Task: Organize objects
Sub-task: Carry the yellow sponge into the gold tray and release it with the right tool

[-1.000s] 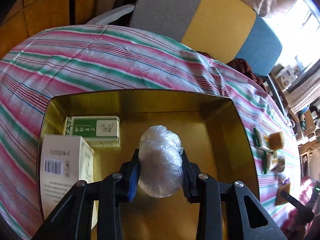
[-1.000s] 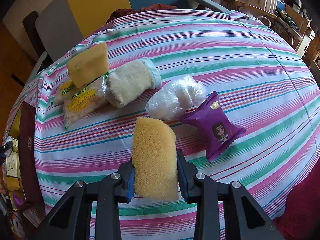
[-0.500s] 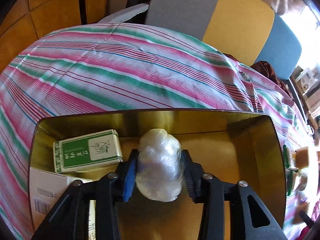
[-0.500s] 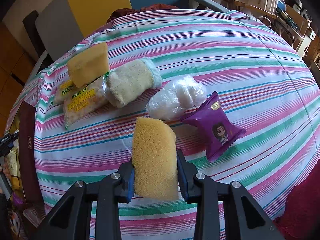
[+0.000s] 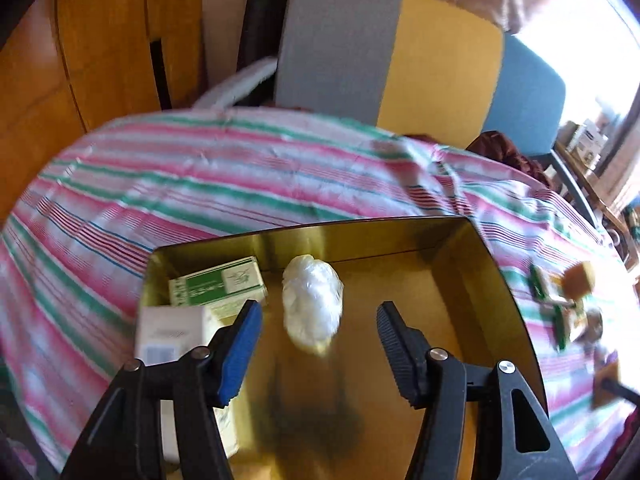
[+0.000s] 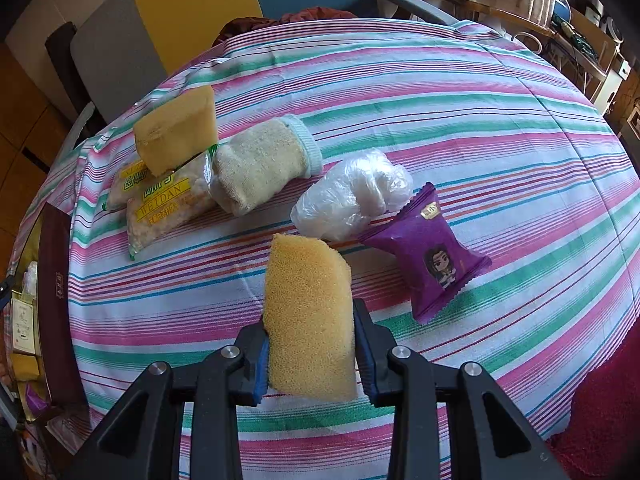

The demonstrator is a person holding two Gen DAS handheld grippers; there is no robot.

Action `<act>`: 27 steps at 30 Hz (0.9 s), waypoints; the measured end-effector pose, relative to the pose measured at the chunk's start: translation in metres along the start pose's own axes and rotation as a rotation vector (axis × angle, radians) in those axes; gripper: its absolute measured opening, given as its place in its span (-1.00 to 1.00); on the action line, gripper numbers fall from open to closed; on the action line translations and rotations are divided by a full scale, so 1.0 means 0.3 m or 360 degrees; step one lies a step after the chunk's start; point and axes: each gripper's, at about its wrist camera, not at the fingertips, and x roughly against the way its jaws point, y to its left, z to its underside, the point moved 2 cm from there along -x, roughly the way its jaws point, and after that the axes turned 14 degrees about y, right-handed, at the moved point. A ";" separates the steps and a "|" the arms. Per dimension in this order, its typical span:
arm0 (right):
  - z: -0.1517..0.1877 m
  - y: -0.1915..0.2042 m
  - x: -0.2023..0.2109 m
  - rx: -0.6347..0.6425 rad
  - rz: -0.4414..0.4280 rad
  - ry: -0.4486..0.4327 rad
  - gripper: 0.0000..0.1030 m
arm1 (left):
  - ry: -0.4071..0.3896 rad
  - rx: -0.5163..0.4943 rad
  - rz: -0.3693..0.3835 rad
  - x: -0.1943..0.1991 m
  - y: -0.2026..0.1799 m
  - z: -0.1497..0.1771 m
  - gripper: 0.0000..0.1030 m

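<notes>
In the left wrist view a gold box (image 5: 492, 264) sits on the striped tablecloth. A clear plastic bundle (image 5: 312, 304) lies on its floor. My left gripper (image 5: 318, 330) hovers just behind it, jaws opening, pads clear of the bundle. A green carton (image 5: 218, 284) and a white carton (image 5: 172, 336) stand at the box's left. In the right wrist view my right gripper (image 6: 310, 340) is shut on a yellow sponge (image 6: 308, 316), held upright above the cloth.
On the cloth beyond the sponge lie a second plastic bundle (image 6: 352, 196), a purple snack packet (image 6: 432, 252), a rolled towel (image 6: 264, 164), yellow snack packs (image 6: 164, 204) and another sponge (image 6: 176, 128). The box's dark rim (image 6: 56, 304) shows at far left. Chairs stand behind the table.
The left gripper let go of the plastic bundle, which now rests on the box floor, and the gripper pulled back and up. The right gripper and its sponge stayed still.
</notes>
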 end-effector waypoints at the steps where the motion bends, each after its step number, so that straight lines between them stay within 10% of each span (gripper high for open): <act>1: -0.001 0.003 -0.001 0.0000 0.0002 0.0000 -0.33 | -0.0031 -0.0022 0.0002 0.029 -0.002 0.024 0.20; 16: 0.023 0.095 0.045 0.0181 0.0067 -0.0065 -0.33 | -0.0268 -0.0105 -0.0036 0.240 0.025 0.288 0.25; 27: 0.075 0.578 0.159 0.0604 -0.0189 -0.0151 -0.33 | -0.0294 -0.0058 -0.0006 0.269 0.086 0.330 0.27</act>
